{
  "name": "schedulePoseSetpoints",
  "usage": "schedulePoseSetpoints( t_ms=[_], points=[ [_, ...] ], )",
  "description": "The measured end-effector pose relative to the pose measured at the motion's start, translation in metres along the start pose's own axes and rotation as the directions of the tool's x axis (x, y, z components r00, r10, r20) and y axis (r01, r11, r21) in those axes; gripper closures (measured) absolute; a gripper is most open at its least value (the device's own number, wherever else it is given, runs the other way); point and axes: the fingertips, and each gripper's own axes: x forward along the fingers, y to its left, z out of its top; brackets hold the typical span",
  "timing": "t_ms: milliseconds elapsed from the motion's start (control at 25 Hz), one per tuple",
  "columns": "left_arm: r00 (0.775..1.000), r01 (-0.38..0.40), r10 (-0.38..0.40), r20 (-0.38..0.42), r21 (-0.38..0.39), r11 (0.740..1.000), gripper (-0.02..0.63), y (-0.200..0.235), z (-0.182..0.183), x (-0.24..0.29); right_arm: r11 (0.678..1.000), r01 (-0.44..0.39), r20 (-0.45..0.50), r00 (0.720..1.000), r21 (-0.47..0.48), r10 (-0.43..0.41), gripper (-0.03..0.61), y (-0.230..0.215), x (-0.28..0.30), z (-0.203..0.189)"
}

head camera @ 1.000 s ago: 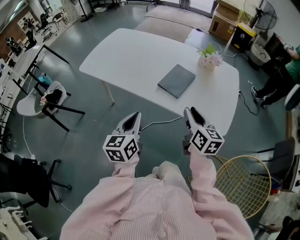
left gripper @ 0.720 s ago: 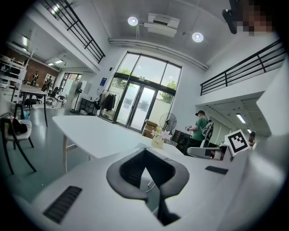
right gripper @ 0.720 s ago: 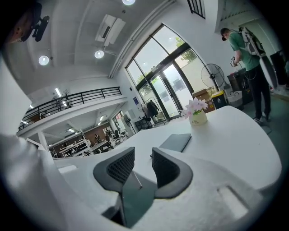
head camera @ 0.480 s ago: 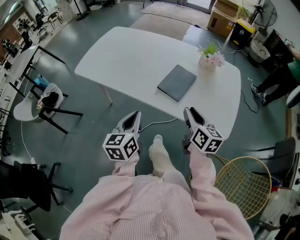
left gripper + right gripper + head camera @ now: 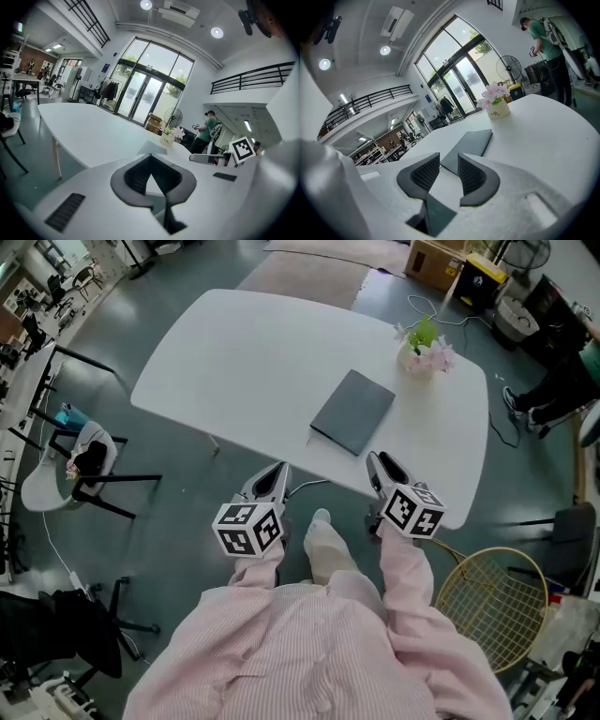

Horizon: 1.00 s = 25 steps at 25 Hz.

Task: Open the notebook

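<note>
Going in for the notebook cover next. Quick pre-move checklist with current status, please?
1. Notebook closed and flat on the table: ok.
2. Right gripper jaws apart, nothing between them: ok.
3. Left gripper jaws apart: not ok, tips together, empty.
4. Grippers at the notebook: not ok, both short of it, not touching.
5. Flower pot apart from the notebook: ok.
6. Which edge is the spine: cannot tell.
</note>
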Motion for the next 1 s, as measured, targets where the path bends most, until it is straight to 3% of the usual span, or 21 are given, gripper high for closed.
schedulePoseSetpoints(
  t_ms=[520, 1000],
  points=[
    [0.982, 0.064, -0.064, -0.177, -0.005, 0.998, 0.615, 0.021, -0.006, 0.093, 0.991, 0.103, -0.088, 0.992, 0.090, -0.095, 0.468, -0.050, 0.062, -0.003],
    [0.951, 0.095, -0.095, -0.295, -0.014, 0.995, 0.615, 0.030, -0.013, 0.136, 0.937, 0.235, -0.243, 0.955, 0.258, -0.172, 0.468, -0.084, 0.089, -0.035]
  ],
)
